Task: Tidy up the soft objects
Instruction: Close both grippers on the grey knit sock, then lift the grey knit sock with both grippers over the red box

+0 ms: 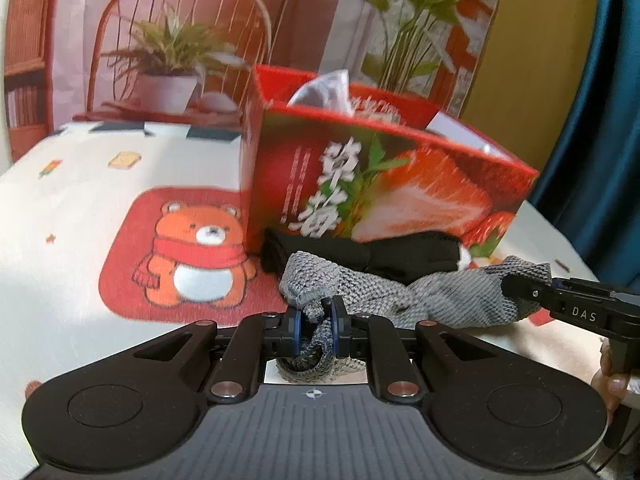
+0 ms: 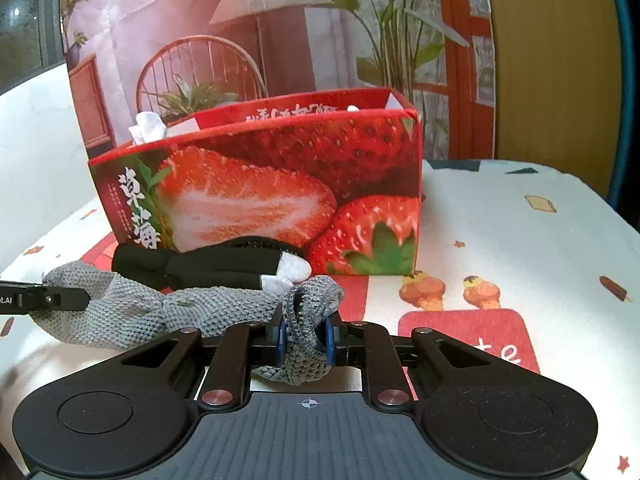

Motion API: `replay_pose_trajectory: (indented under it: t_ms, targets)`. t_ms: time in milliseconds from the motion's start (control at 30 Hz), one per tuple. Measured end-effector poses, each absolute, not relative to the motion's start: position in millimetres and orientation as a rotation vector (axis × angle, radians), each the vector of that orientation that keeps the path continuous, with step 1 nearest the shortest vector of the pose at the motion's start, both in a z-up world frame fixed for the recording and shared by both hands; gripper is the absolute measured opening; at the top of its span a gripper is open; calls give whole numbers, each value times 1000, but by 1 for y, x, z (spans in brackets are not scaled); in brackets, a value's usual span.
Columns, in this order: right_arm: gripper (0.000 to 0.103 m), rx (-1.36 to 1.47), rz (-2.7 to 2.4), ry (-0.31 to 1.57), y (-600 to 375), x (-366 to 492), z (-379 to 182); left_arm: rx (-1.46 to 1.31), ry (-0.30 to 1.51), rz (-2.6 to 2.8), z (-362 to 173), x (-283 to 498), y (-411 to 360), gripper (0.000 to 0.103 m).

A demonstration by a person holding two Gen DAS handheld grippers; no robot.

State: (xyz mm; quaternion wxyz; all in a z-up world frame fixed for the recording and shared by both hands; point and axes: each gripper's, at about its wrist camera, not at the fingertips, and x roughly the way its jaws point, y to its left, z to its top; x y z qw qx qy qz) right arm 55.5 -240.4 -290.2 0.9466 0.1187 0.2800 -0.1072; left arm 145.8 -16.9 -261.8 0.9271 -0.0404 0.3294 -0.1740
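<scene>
A grey knitted cloth (image 1: 400, 292) is stretched between both grippers just above the table. My left gripper (image 1: 316, 324) is shut on one end of it. My right gripper (image 2: 306, 336) is shut on the other end (image 2: 312, 300); it also shows at the right of the left wrist view (image 1: 520, 292). The left gripper shows at the left edge of the right wrist view (image 2: 60, 300). A black soft item with a white tip (image 2: 208, 266) lies behind the cloth, against the red strawberry box (image 2: 280, 184). White fabric (image 1: 324, 90) sticks out of the box top.
The table has a white cloth (image 1: 80, 200) printed with a bear on a red patch (image 1: 200, 248) and ice-cream motifs (image 2: 452, 292). A printed backdrop with chair and plants (image 1: 180, 40) stands behind. A blue curtain (image 1: 600, 120) hangs at right.
</scene>
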Motion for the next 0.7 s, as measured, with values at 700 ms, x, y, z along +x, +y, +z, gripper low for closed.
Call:
replay_pose_trajectory:
  t_ms: [700]
  targets:
    - [16,165,-132,315,-255,67,-158,-72,391,-402,-148,159,-26,14]
